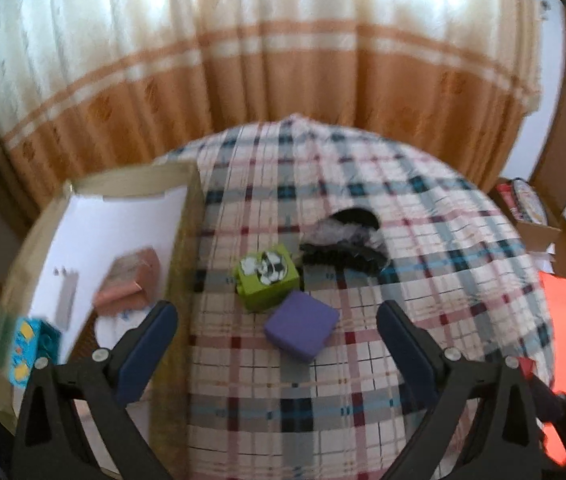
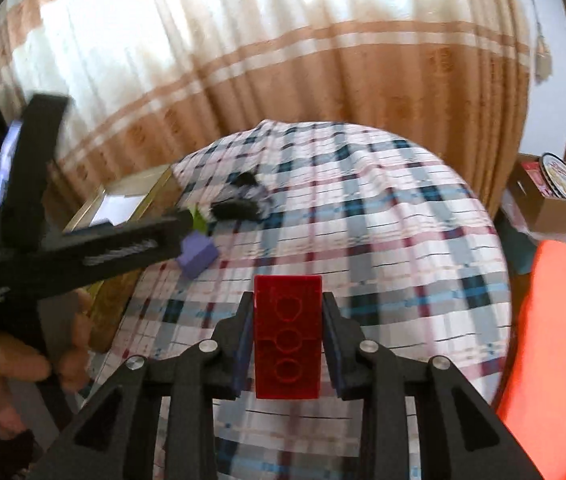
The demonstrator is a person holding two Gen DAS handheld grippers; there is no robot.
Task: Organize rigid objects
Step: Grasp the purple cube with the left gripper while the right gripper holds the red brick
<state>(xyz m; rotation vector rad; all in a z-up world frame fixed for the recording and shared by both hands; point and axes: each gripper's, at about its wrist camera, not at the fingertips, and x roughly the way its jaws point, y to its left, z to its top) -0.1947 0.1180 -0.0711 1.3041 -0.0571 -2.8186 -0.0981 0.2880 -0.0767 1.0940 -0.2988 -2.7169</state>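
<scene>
The red brick (image 2: 287,336) sits clamped in the right gripper (image 2: 288,340), long axis running forward along the fingers, its hollowed underside facing the camera, above the plaid cloth (image 2: 383,240). The left gripper (image 1: 277,340) angles downward with jaws spread wide and empty over the purple block (image 1: 301,330), beside the green block (image 1: 267,276). The box (image 1: 187,240) borders the cloth's left; bare cloth lies to the right.

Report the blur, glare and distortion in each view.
Left wrist view: curtain blown out by backlight, box and its contents smeared by motion, fisheye bending the table edge. Right wrist view: same window glare, left gripper blurred, red brick in the right gripper sharp.
</scene>
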